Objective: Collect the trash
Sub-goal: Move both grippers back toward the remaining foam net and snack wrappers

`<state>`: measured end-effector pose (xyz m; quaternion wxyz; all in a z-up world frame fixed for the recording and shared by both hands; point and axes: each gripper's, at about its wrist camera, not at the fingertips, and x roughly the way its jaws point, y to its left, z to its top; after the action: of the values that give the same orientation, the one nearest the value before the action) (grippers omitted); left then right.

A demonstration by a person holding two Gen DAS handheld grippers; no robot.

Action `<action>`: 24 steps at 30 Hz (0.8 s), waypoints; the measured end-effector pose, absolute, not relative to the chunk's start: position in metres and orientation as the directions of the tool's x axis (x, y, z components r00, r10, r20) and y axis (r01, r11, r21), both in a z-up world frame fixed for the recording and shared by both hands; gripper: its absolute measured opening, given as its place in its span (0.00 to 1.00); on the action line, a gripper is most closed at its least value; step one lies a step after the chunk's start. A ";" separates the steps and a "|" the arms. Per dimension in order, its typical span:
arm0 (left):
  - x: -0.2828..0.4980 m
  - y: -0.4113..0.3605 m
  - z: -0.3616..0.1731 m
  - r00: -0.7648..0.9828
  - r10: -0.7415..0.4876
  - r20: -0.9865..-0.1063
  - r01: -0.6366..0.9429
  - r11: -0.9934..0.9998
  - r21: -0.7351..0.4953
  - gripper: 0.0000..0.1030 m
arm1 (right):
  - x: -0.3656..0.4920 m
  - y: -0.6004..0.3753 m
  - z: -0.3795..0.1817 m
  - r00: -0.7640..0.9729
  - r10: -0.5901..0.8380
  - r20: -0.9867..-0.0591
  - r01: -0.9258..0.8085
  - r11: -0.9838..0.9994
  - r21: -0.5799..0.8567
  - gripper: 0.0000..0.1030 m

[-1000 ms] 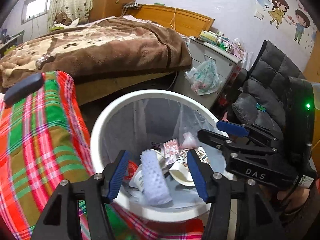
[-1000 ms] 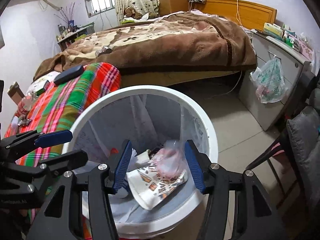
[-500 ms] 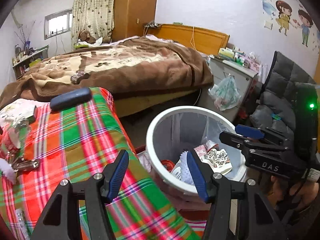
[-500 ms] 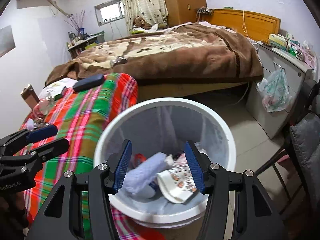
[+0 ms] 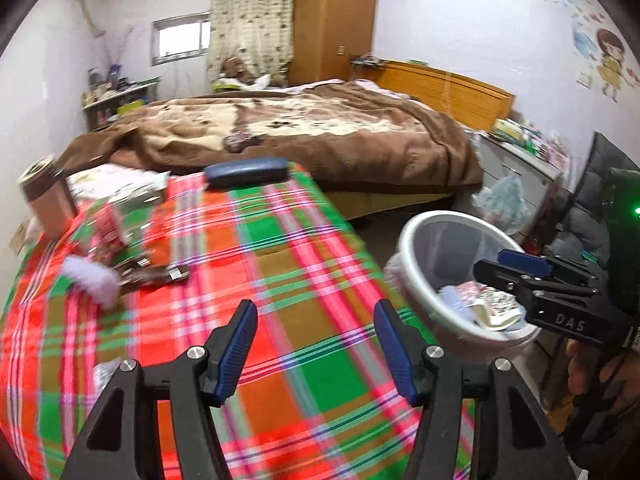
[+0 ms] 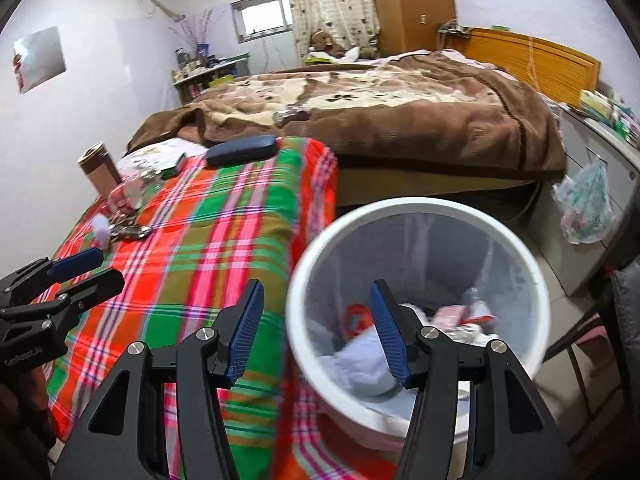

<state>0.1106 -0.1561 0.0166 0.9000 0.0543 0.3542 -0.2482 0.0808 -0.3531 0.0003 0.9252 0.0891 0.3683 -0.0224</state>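
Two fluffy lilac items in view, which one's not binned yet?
The lilac fluffy piece on the plaid cloth, beside the keys. The other already lies inside the white bin.

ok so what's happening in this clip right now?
A person is clearing trash with two hand-held grippers. Both are empty with jaws apart: the left hand-held gripper is over the plaid tablecloth, and the right hand-held gripper is at the rim of the white bin. The bin already holds wrappers and a pale cloth. A purple fluffy item and small clutter remain on the table.
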 end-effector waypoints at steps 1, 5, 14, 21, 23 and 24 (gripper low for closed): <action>0.111 -0.148 0.016 0.631 -0.399 -0.665 0.473 0.877 -0.078 0.58 | 0.083 -0.347 0.000 0.728 0.034 -0.685 0.092 0.985 0.147 0.54; 0.113 -0.111 0.009 0.653 -0.343 -0.676 0.401 0.913 -0.076 0.58 | 0.088 -0.326 0.000 0.724 0.070 -0.686 0.044 0.988 0.147 0.54; 0.124 -0.033 -0.004 0.679 -0.241 -0.694 0.255 0.963 -0.085 0.58 | 0.107 -0.280 -0.006 0.699 0.135 -0.702 -0.060 0.990 0.131 0.54; 0.135 0.005 -0.005 0.688 -0.203 -0.697 0.201 0.976 -0.086 0.58 | 0.125 -0.250 -0.008 0.674 0.161 -0.721 -0.121 0.987 0.107 0.55; 0.139 0.013 -0.006 0.689 -0.197 -0.698 0.190 0.978 -0.089 0.58 | 0.132 -0.240 -0.009 0.666 0.169 -0.727 -0.142 0.985 0.099 0.54; 0.141 0.016 -0.005 0.689 -0.196 -0.698 0.188 0.978 -0.090 0.58 | 0.135 -0.235 -0.010 0.662 0.172 -0.729 -0.150 0.984 0.096 0.54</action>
<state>0.1412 0.0164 -0.0052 0.9190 -0.0058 0.3802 -0.1045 0.1351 -0.2355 -0.0097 0.9115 0.0140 0.4014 0.0883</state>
